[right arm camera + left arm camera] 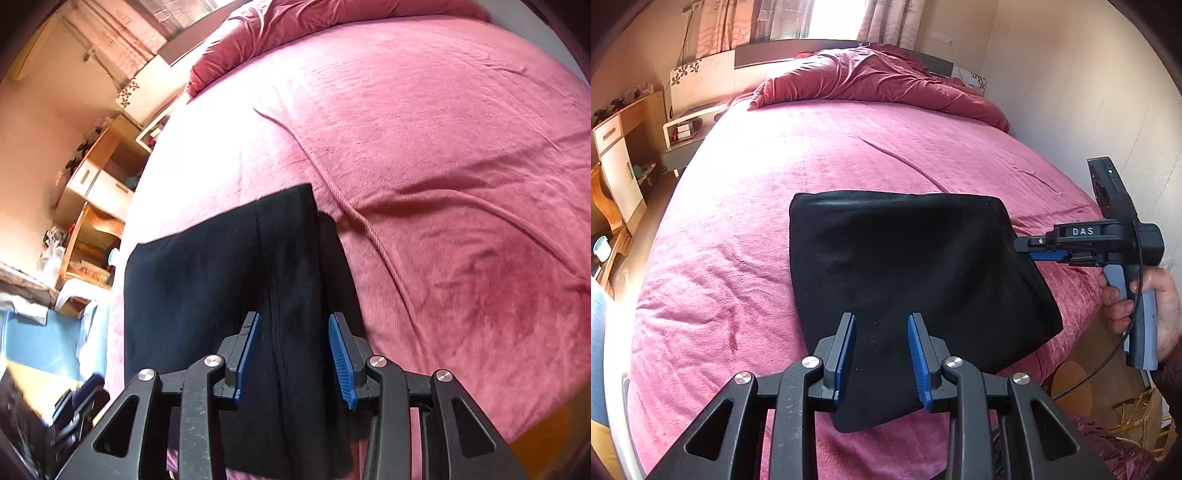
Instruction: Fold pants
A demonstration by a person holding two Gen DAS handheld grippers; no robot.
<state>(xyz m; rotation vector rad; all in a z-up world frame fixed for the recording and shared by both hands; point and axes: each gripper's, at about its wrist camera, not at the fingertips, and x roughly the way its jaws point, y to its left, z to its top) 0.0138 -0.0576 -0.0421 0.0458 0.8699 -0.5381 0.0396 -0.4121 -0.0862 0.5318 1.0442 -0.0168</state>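
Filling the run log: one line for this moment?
stage: pants folded on bed | left gripper: open above pants | right gripper: open, nothing gripped

A wide bed covered by a pink fleecy sheet carries everything. Folded black pants lie flat on the sheet near the bed's foot edge, forming a compact, roughly rectangular stack. At the head end a darker red duvet sits bunched up against the headboard. A few long creases cross the sheet between the pants and the duvet.
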